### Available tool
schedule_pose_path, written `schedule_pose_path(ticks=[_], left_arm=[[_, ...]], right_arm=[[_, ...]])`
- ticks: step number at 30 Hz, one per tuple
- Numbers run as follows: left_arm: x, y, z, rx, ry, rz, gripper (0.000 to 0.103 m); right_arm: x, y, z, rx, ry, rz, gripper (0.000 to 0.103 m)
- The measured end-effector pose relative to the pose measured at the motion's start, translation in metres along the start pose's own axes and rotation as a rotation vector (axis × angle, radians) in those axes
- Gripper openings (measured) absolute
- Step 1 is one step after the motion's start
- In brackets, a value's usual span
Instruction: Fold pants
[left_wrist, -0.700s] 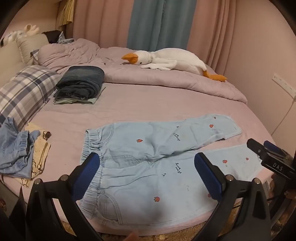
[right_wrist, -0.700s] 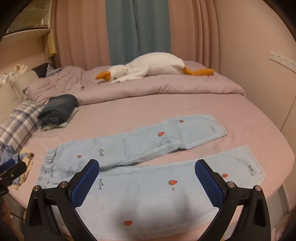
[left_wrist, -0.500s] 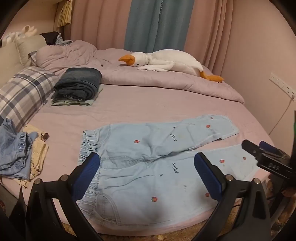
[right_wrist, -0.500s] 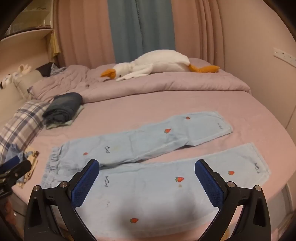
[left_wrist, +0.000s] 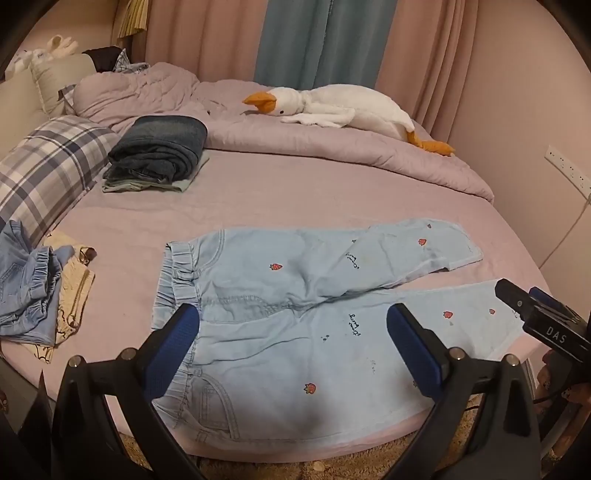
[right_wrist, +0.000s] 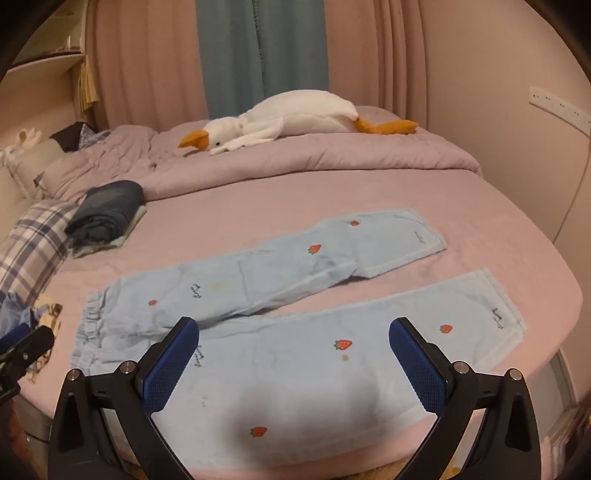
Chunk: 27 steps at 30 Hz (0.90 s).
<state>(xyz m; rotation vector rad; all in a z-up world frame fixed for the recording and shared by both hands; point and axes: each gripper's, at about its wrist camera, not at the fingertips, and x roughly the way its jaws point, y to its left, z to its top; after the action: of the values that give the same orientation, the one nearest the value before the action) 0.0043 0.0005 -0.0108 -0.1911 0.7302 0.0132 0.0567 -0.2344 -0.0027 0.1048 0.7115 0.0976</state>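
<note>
We're looking down over the near edge of the bed, and the light-blue strawberry-print pants are laid flat on the pink sheet right below us, not yet folded. Their long axis runs across our view: elastic waistband off to the left, the two leg hems out to the right. The legs are splayed apart in a narrow V, the far leg angling up and away, the near leg running along the bed's front edge.

Our left tongs hover over the waist and seat end, jaws spread as wide as they go, nothing between the blue pads, clear of the fabric. Our right tongs hang over the near leg, between the knee region and the hem, just as wide open and just as empty.

So here's what the next move turns on, as we read it: the waistband lies to the left, nearer the left tongs, and the hems lie to the right, nearer the right tongs. To bring one leg over the other, each side takes its own end of the same leg.

A folded dark stack sits well apart, up by the plaid pillow.
</note>
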Motion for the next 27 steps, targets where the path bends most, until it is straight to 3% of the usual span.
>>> schedule_pose_path(ticks=[27], left_arm=[[0.007, -0.001, 0.0, -0.015, 0.027, 0.006, 0.101]], right_arm=[[0.0, -0.012, -0.001, 0.044, 0.017, -0.018, 0.103]])
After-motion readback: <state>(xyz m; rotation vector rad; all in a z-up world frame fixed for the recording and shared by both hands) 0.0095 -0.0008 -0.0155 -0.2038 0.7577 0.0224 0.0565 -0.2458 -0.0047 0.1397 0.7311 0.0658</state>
